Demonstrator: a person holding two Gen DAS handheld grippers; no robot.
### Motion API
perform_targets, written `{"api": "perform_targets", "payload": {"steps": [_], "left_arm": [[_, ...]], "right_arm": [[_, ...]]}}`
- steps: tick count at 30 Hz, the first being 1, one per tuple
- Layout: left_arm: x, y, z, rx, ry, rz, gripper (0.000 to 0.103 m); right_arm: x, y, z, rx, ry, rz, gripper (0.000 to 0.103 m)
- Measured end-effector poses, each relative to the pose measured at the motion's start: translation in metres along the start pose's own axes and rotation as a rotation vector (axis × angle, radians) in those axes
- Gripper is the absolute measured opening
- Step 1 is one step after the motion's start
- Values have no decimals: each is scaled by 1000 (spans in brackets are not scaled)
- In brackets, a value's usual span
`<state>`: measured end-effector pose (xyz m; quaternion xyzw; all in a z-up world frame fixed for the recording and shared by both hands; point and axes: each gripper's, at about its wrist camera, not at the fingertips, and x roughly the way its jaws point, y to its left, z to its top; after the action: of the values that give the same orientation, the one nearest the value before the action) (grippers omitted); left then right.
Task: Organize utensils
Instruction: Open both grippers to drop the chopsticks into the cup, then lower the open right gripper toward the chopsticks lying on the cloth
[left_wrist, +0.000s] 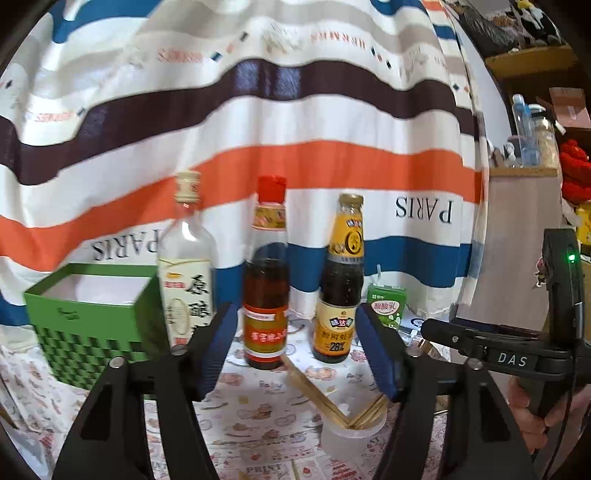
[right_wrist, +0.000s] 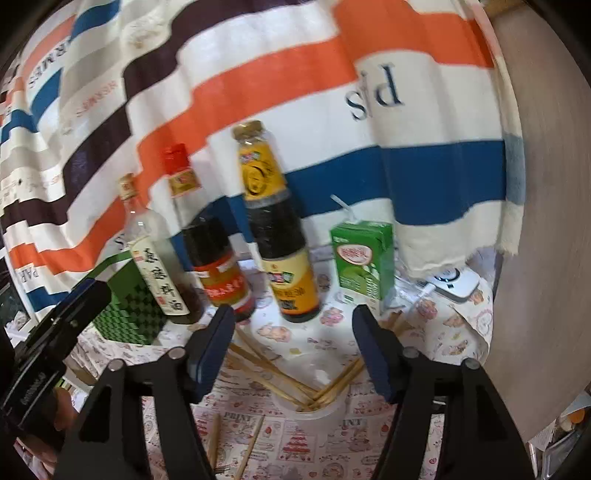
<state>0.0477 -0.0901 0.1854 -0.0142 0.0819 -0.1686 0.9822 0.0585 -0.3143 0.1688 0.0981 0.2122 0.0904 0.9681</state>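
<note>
A translucent plastic cup (left_wrist: 347, 439) stands on the patterned tablecloth with several wooden chopsticks (left_wrist: 314, 391) leaning out of it to both sides. My left gripper (left_wrist: 299, 354) hovers above and just behind the cup, open, with nothing between its blue pads. In the right wrist view the same cup (right_wrist: 321, 411) and its chopsticks (right_wrist: 273, 373) lie below my right gripper (right_wrist: 291, 350), which is also open and holds nothing. Two loose chopsticks (right_wrist: 252, 443) lie flat on the cloth in front of the cup.
Behind the cup stand a clear bottle (left_wrist: 186, 273), a red-capped bottle (left_wrist: 266, 295) and a yellow-labelled dark bottle (left_wrist: 340, 295). A green carton (left_wrist: 388, 302) is at the right and a green box (left_wrist: 92, 321) at the left. A striped cloth hangs behind. A hand (left_wrist: 532, 417) is at the right edge.
</note>
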Motion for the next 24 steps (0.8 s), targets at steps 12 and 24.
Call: {"api": "perform_targets", "payload": {"steps": [12,24], "left_arm": [[-36,24,-22,81,10,197,96],[-73,67,-71,12,39,302,102]], "right_arm": [[16,36,-17,-84,59,39,72],[33,73,-45,-200,118,33,81]]}}
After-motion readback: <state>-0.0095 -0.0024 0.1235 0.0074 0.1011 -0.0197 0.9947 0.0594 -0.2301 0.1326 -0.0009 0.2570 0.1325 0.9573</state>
